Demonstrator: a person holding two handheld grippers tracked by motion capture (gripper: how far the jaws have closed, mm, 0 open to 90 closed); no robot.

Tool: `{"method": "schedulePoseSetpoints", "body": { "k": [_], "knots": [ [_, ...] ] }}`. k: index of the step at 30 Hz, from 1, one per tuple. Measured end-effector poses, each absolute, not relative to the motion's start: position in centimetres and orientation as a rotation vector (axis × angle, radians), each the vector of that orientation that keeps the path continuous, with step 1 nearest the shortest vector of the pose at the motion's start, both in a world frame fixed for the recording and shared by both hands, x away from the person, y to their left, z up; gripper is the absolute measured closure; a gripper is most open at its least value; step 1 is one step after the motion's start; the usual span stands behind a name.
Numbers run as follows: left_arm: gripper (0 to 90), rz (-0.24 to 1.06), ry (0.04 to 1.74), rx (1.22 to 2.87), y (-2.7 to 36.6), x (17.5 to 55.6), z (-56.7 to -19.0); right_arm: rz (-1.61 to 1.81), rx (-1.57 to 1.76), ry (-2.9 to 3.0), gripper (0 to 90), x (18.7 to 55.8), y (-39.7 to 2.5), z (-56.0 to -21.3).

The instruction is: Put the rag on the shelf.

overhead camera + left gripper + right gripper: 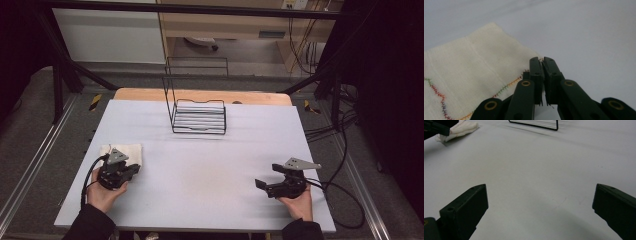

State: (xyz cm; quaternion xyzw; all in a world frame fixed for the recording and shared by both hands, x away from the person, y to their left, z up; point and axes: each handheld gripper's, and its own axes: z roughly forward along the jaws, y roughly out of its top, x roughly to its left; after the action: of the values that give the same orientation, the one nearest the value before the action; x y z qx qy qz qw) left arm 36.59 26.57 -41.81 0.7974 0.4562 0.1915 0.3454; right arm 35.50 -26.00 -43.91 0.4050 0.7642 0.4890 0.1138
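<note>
Left gripper (131, 170) pinching cloth (127, 151) | pale grey table (200, 165) | wire rack (199, 116) behind

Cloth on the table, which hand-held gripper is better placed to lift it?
Left. The left hand-held gripper is shut at the cloth's corner; the right hand-held gripper sits open, far across the table.

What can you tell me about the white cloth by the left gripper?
The white cloth is a cream, soft-looking woven fabric, folded flat into a rough square, with a fold ridge across it and multicoloured zigzag stitching along a hem. It lies on the table at its near left. The left gripper has its jaws closed at the cloth's right edge, seemingly pinching the stitched corner, though the grip itself is hard to confirm.
</note>
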Motion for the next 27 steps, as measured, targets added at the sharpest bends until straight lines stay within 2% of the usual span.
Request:
{"method": "schedulePoseSetpoints", "body": {
  "k": [27],
  "knots": [
    [85.9,0.410,1.046,2.094,13.8,38.0,-41.0,1.434,1.180,2.249,1.4,35.5,-25.9,-44.0]
  ]
}}
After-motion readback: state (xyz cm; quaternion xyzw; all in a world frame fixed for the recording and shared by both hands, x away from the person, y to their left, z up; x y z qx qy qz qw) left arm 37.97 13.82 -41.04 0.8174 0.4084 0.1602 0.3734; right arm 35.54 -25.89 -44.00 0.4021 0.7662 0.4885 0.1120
